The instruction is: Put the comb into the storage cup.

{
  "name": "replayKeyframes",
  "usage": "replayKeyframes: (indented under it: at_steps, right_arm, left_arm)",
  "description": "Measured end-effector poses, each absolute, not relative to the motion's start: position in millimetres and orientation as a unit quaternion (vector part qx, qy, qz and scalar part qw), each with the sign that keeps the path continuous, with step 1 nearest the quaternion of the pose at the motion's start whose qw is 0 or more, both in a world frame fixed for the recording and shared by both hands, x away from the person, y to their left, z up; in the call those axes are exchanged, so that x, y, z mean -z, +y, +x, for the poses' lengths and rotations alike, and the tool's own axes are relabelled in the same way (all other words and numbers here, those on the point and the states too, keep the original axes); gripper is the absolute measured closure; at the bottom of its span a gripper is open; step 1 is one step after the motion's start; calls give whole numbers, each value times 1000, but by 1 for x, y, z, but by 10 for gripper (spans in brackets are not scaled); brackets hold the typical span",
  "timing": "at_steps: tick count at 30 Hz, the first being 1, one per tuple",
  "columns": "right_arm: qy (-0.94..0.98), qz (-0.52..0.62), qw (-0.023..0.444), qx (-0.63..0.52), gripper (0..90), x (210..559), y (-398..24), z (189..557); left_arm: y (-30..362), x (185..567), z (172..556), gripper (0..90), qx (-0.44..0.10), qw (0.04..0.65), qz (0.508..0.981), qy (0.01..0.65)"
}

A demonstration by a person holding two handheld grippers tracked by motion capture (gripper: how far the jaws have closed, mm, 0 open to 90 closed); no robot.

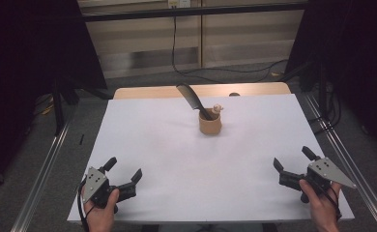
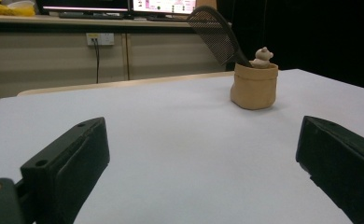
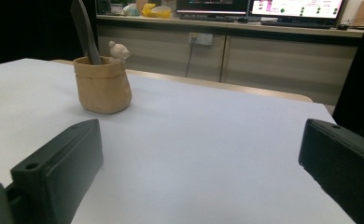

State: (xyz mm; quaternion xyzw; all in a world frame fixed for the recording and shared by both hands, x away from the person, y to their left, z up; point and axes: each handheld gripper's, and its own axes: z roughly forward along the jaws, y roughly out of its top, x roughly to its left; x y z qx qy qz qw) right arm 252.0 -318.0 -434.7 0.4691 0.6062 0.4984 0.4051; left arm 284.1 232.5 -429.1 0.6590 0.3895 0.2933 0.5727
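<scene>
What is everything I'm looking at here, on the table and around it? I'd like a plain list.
Table: one, white top with a wooden edge at the far side, centre of the high view.
Pot: one, tan, soft-looking, upright on the far middle of the table.
Comb: one, black, standing in the pot and leaning up to the left in the high view.
Figurine: one, small, pale, at the pot's rim; too small to tell more.
Monitors: two, lit, on a counter beyond the table.
Wall socket: one, pale, with a dark cable hanging down.
Left gripper: one, black, near left corner, jaws open, held in a hand.
Right gripper: one, black, near right corner, jaws open, held in a hand.
</scene>
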Motion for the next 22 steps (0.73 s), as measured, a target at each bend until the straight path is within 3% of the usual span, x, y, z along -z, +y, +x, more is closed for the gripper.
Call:
replayKeyframes:
  at_steps: [22]
  right_arm:
    - [609, 465, 407, -497, 0, 446, -323, 245]
  left_arm:
    - [235, 429, 285, 28, -296, 574, 655, 393]
